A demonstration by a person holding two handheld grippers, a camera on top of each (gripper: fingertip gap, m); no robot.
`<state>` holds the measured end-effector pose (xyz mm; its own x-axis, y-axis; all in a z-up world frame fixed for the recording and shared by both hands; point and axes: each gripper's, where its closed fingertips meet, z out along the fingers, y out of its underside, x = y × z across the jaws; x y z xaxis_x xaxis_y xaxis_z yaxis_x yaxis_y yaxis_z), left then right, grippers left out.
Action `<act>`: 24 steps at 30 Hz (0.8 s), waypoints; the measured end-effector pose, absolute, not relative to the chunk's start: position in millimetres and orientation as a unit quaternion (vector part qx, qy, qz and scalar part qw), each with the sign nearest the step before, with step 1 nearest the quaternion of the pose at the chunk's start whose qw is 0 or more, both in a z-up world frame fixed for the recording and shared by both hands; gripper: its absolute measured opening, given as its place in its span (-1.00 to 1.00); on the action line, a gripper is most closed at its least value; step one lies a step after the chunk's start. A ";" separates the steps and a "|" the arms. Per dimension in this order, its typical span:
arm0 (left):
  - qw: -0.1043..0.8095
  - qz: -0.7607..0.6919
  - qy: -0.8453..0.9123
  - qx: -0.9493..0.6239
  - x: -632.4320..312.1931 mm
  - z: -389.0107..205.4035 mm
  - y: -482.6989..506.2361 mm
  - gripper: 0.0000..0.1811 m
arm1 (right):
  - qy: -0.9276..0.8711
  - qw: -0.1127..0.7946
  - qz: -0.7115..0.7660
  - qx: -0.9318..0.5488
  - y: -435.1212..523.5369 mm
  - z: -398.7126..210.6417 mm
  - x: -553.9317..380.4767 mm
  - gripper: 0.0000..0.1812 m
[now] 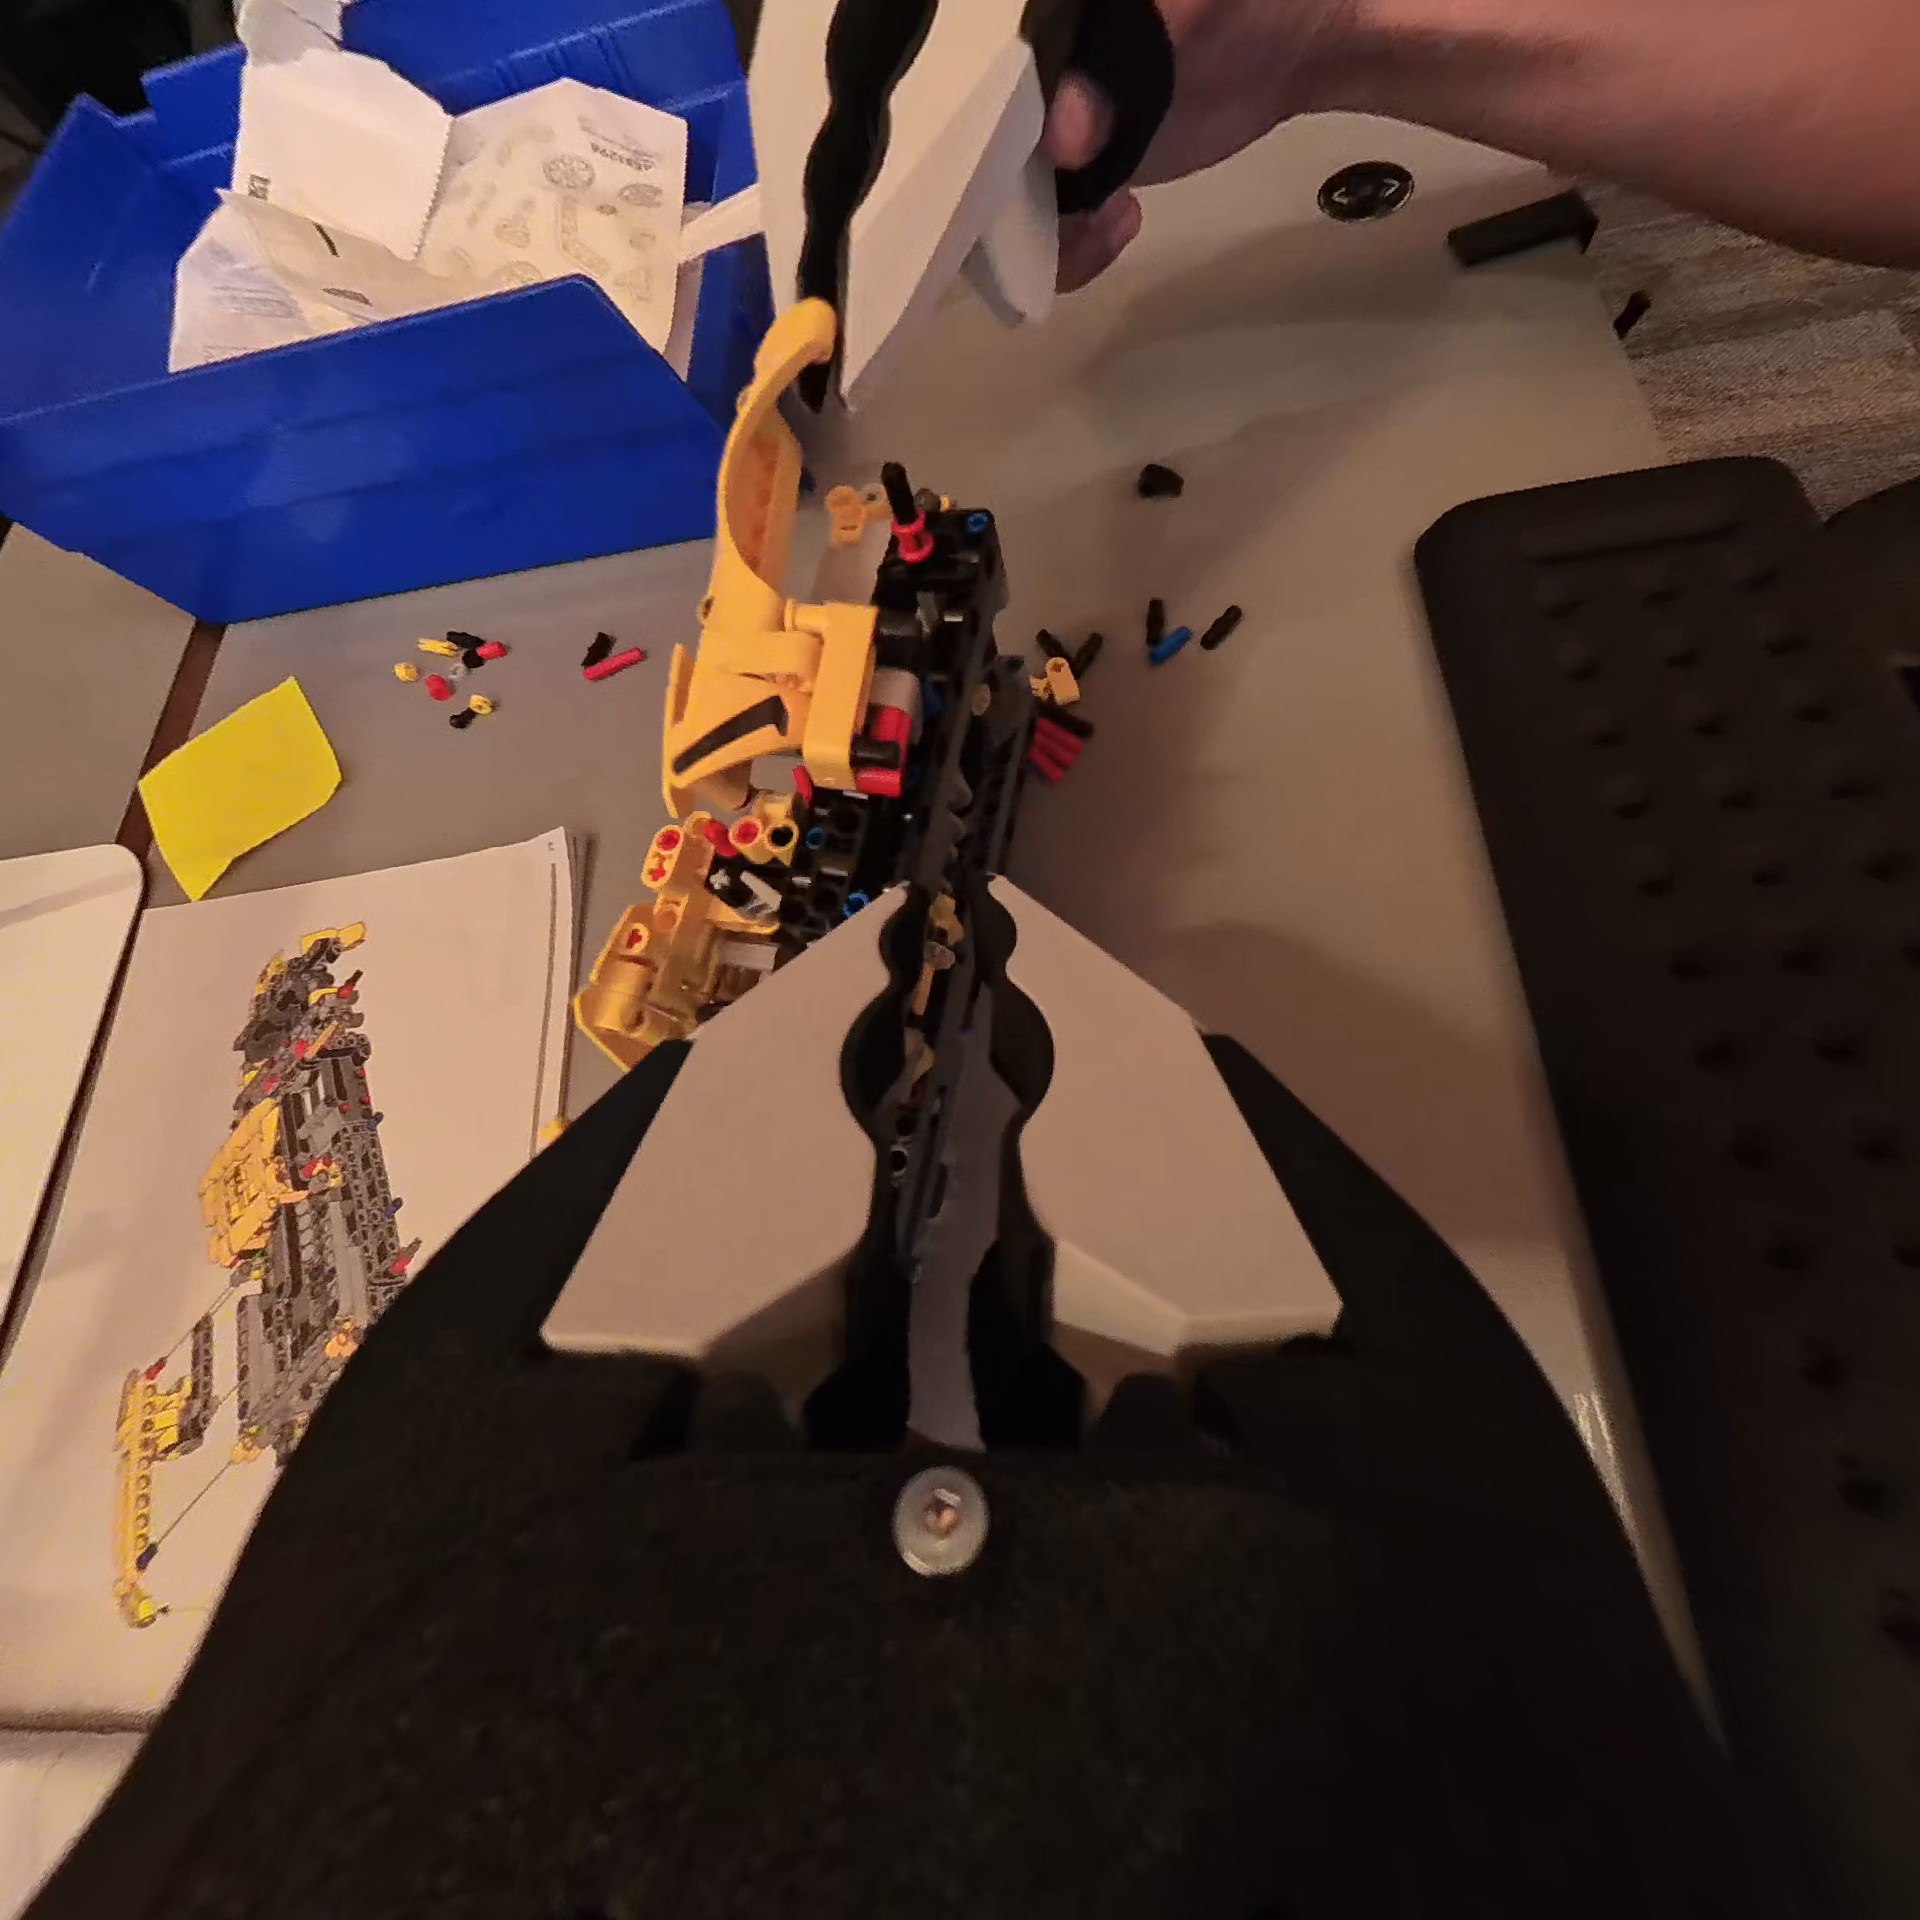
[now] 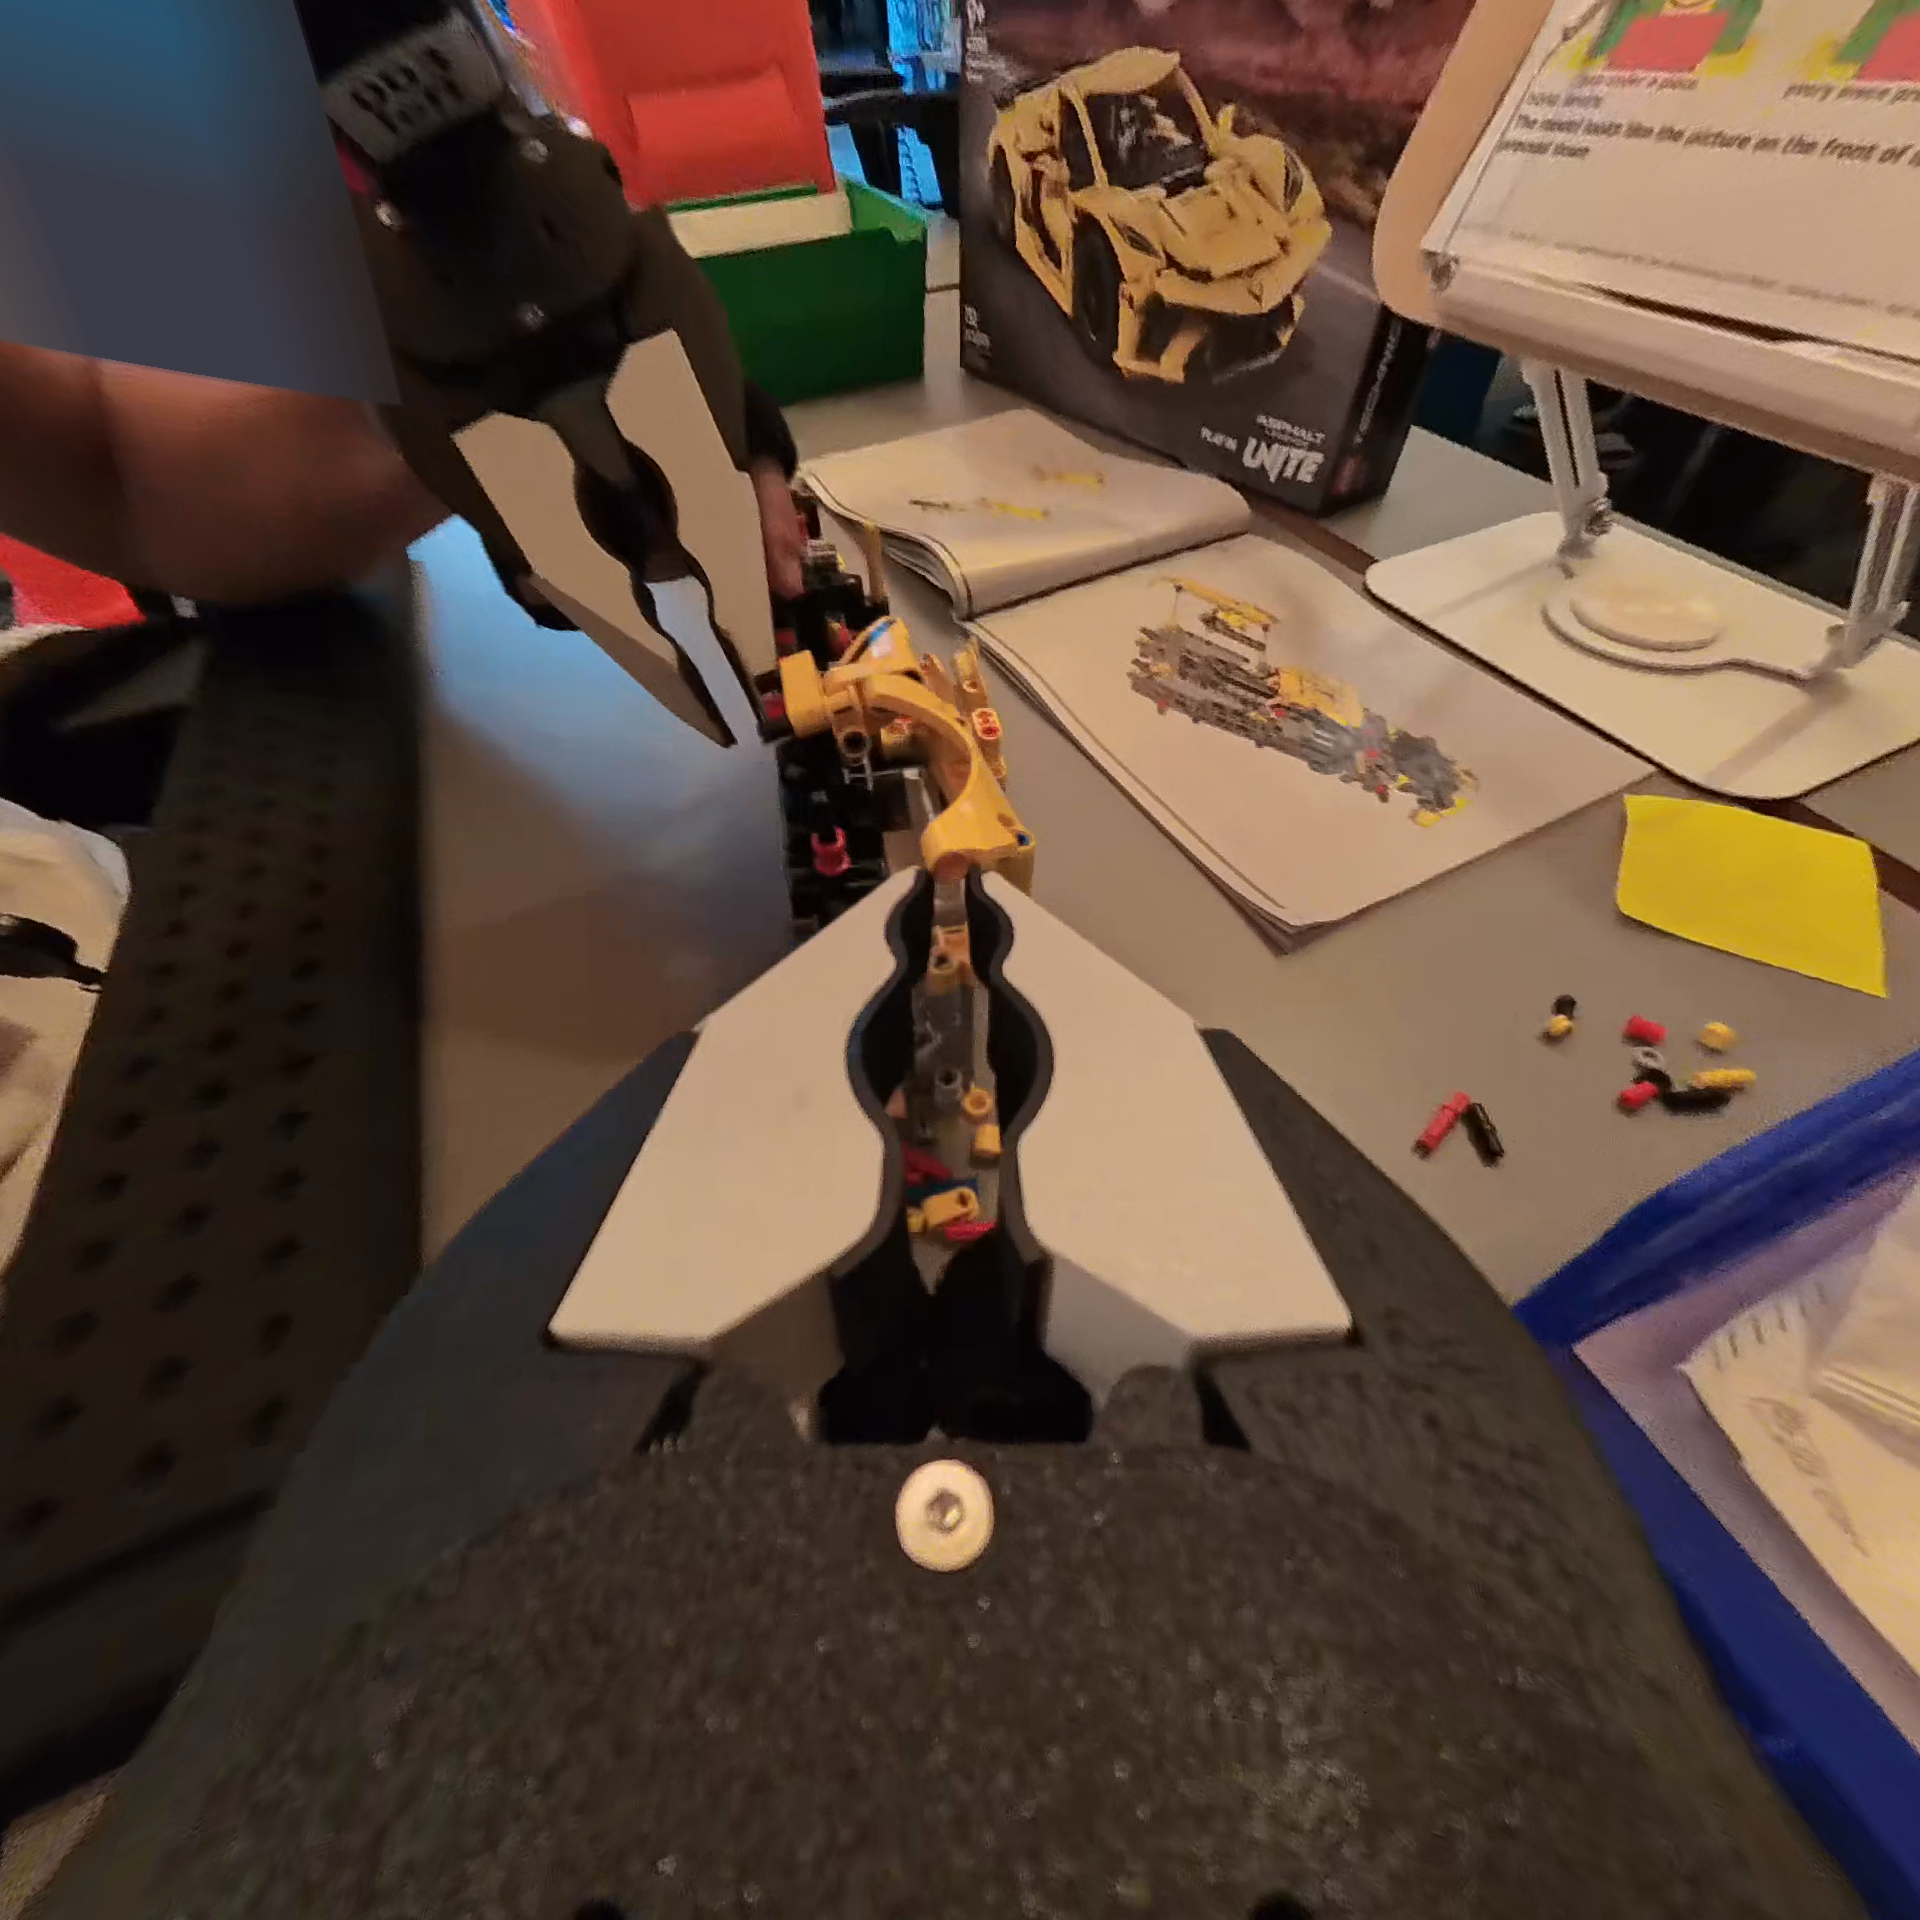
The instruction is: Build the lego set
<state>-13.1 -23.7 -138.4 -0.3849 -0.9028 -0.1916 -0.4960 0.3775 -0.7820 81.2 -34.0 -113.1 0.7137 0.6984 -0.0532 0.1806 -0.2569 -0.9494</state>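
The half-built Lego model (image 1: pixel 883 727), with a black frame and yellow panels, is held up off the table. My left gripper (image 1: pixel 945 904) is shut on the near end of its black frame. My right gripper (image 1: pixel 826 390) comes in from the far side and is shut on the tip of a yellow curved arch piece (image 1: pixel 753 468) at the model's left side. In the right wrist view the right gripper (image 2: pixel 945 881) pinches the arch (image 2: pixel 977 810), the model (image 2: pixel 831 790) stands just beyond, and the left gripper (image 2: pixel 743 717) grips its far end.
An open instruction booklet (image 1: pixel 312 1143) and a yellow paper note (image 1: pixel 239 790) lie to the left. A blue bin (image 1: pixel 364 468) holds paper bags. Loose pins (image 1: pixel 457 665) and more pins (image 1: pixel 1174 634) are scattered around the model. A black perforated mat (image 1: pixel 1683 935) lies right. The set's box (image 2: pixel 1174 260) and a document stand (image 2: pixel 1662 623) stand behind.
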 end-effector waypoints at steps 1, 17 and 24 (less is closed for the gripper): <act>0.315 -0.323 0.768 -0.455 -12.7 -138.3 -23.6 -0.92 | -0.293 0.528 0.247 -0.758 -35.9 -115.4 81.2 -0.92; 0.315 -0.336 0.759 -0.460 -8.1 -135.4 -19.2 -0.93 | -0.236 0.527 0.350 -0.738 -14.6 -125.2 82.8 -0.75; 0.320 -0.352 0.748 -0.463 -4.0 -130.1 -17.3 -0.91 | -0.226 0.521 0.310 -0.762 -20.8 -131.1 83.2 -0.77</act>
<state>-4.0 -17.3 -130.1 -0.3666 -0.9177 -0.1532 -0.4659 0.3236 -0.8235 83.2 -20.8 -131.1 0.7057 0.6680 -0.2360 0.0223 -0.3539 -0.9350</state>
